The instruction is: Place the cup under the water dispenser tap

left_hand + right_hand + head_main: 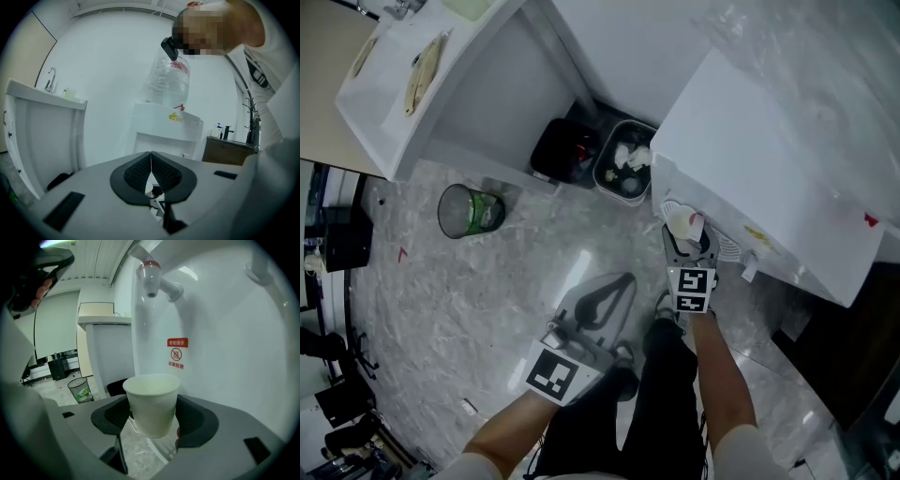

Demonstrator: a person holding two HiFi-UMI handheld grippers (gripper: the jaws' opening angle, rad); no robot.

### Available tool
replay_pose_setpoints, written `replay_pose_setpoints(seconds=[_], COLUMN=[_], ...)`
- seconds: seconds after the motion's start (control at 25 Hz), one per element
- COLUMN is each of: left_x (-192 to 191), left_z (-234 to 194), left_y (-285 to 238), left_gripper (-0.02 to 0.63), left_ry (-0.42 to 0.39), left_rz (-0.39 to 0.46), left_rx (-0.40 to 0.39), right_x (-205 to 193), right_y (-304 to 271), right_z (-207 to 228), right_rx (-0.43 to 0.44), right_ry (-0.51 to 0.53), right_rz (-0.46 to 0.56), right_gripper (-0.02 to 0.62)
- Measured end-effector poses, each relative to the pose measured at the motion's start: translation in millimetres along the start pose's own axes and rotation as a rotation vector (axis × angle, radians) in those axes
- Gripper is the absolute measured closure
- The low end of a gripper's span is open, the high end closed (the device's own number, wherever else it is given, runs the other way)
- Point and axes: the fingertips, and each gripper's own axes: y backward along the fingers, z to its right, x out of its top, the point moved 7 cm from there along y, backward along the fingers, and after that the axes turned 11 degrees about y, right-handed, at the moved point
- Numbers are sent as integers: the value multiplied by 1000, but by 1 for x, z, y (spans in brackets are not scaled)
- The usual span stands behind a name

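A white paper cup (152, 401) stands upright between the pads of my right gripper (153, 417), which is shut on it. It hangs in front of the white water dispenser (769, 159), below and a little right of the red-collared tap (151, 278). From the head view the cup (682, 221) sits at the dispenser's front, beside a white drip grille (727, 247), with the right gripper (687, 246) behind it. My left gripper (619, 284) hangs lower left over the floor, jaws shut and empty; its pads (140, 171) meet in the left gripper view.
A second tap (257, 268) is at the upper right, and a red warning label (176, 352) is on the dispenser wall. A wire wastebasket (471, 211), a black bin (565, 150) and a grey bin (623, 161) stand on the floor by a white sink cabinet (441, 94).
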Motion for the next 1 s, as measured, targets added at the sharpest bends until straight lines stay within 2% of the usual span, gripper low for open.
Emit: replay_pose_setpoints(seconds=[0.36, 0.76, 1.0], left_x=[0, -1, 10], left_z=[4, 17, 33], left_y=[0, 1, 13], left_gripper=[600, 600, 600], left_ry=[13, 36, 48], left_rz=[-7, -44, -65], left_rx=[6, -7, -15], right_x=[-7, -14, 3], right_y=[-2, 26, 83], right_z=[-2, -3, -15], right_rx=[40, 58, 63], right_ry=[24, 16, -22], right_rz=[-70, -116, -147], right_gripper=[297, 275, 276])
